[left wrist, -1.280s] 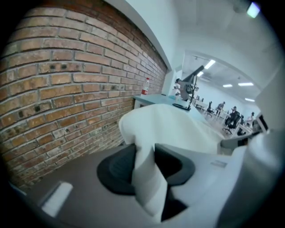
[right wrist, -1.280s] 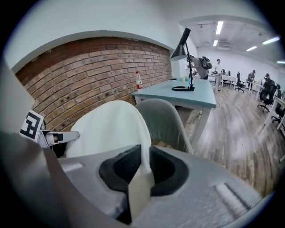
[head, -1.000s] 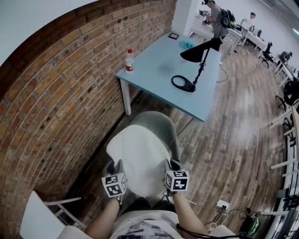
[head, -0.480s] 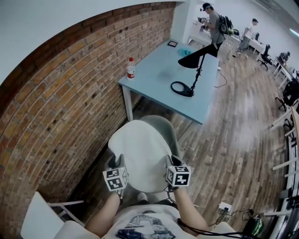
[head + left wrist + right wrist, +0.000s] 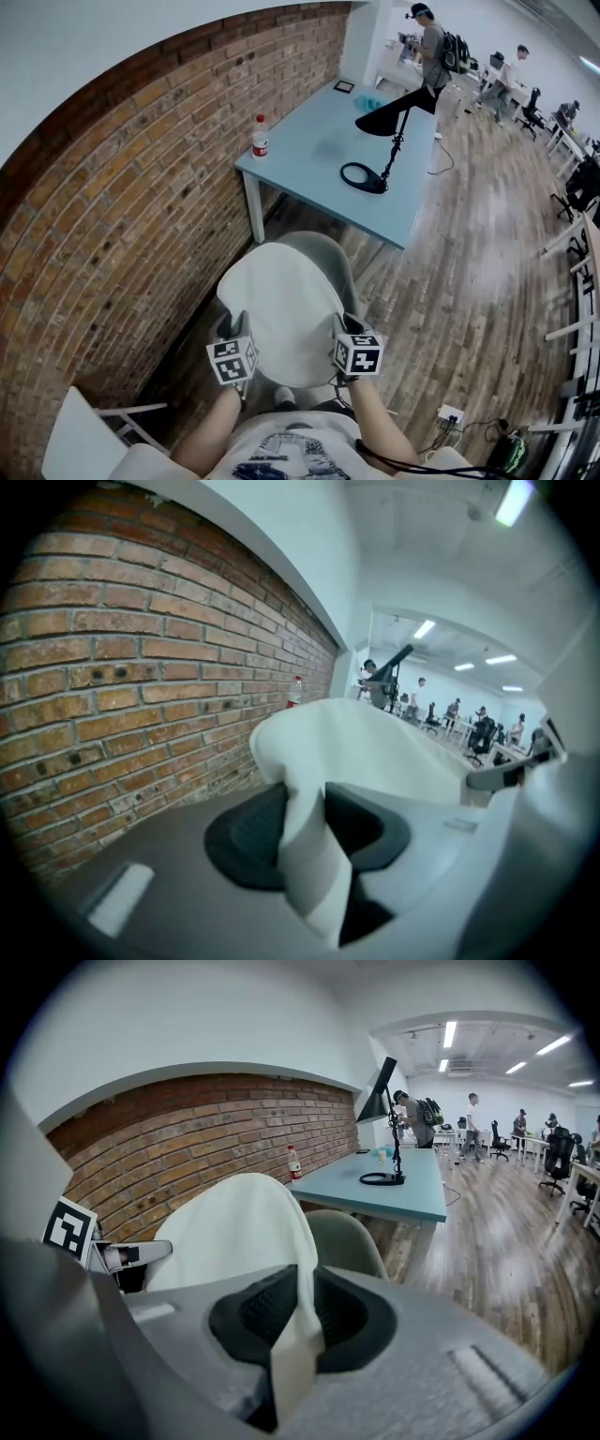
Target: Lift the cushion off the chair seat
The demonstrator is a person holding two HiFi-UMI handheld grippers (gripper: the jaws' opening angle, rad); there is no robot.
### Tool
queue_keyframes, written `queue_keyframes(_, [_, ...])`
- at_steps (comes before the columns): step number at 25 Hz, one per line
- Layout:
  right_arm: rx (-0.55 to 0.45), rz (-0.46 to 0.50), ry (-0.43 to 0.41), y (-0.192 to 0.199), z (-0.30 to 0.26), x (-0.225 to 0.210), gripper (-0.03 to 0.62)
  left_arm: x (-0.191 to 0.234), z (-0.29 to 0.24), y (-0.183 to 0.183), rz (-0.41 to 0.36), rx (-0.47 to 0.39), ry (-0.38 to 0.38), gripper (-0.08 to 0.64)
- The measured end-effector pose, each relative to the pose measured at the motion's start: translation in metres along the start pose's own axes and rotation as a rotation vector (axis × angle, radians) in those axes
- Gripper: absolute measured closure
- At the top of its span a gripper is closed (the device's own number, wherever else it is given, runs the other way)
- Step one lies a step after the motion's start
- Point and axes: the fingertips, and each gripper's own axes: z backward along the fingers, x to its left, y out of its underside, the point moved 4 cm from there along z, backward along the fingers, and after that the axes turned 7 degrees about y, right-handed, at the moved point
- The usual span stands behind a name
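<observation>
I have the left claw [image 5: 229,330] and right claw [image 5: 343,328] each clamped on a near side edge of the cushion [image 5: 281,309], which stretches away from me over the chair [image 5: 330,251].

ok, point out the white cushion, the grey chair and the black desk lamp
white fabric cushion [image 5: 281,309], head view, centre of its top face
grey shell chair [image 5: 330,251], head view, backrest beyond the cushion
black desk lamp [image 5: 386,117], head view, its shade

The white, rounded cushion [image 5: 281,314] hangs tilted above the grey-green chair [image 5: 330,251], hiding most of its seat from the head view. Its near edge is pinched at both sides, the fabric creased between the jaws of the left gripper [image 5: 231,330] and the right gripper [image 5: 343,328].
</observation>
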Motion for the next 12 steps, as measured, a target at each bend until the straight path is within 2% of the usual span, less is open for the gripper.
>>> queue_keyframes(12, [-0.003,0.000,-0.009,-0.0029,-0.0050,0.0030,0.541,0.0047,-0.0007,-0.0014,0.004,-0.005,-0.007,0.433])
